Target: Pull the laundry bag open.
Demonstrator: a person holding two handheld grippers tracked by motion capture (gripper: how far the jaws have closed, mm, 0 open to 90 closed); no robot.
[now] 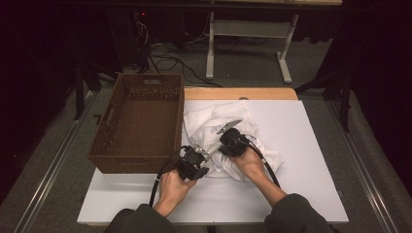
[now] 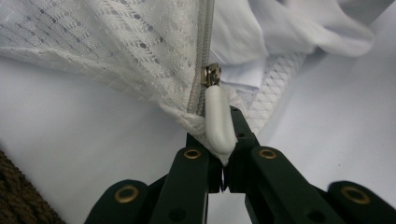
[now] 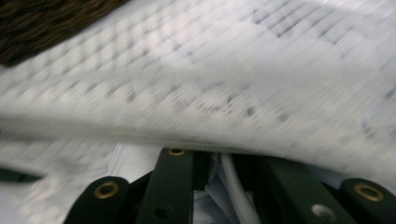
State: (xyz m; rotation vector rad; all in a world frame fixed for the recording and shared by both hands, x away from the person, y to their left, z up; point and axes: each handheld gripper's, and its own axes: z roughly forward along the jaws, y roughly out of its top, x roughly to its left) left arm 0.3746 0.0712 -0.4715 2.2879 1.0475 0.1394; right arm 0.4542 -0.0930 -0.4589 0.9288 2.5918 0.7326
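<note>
High view: one basket [image 1: 138, 124], one mesh bag [image 1: 214, 128], two grippers.

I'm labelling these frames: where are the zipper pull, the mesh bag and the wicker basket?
zipper pull [image 2: 218, 122], left gripper view, on its white tab.
mesh bag [image 2: 140, 51], left gripper view, on the netting.
wicker basket [image 1: 99, 148], high view, on its left wall.

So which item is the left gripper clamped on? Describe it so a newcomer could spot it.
On the white table, right of the brown wicker basket, lies a crumpled white mesh laundry bag. At its near corner, its grey zipper ends in a smooth white plastic pull tab, the only glossy, solid piece among netted fabric.
</note>
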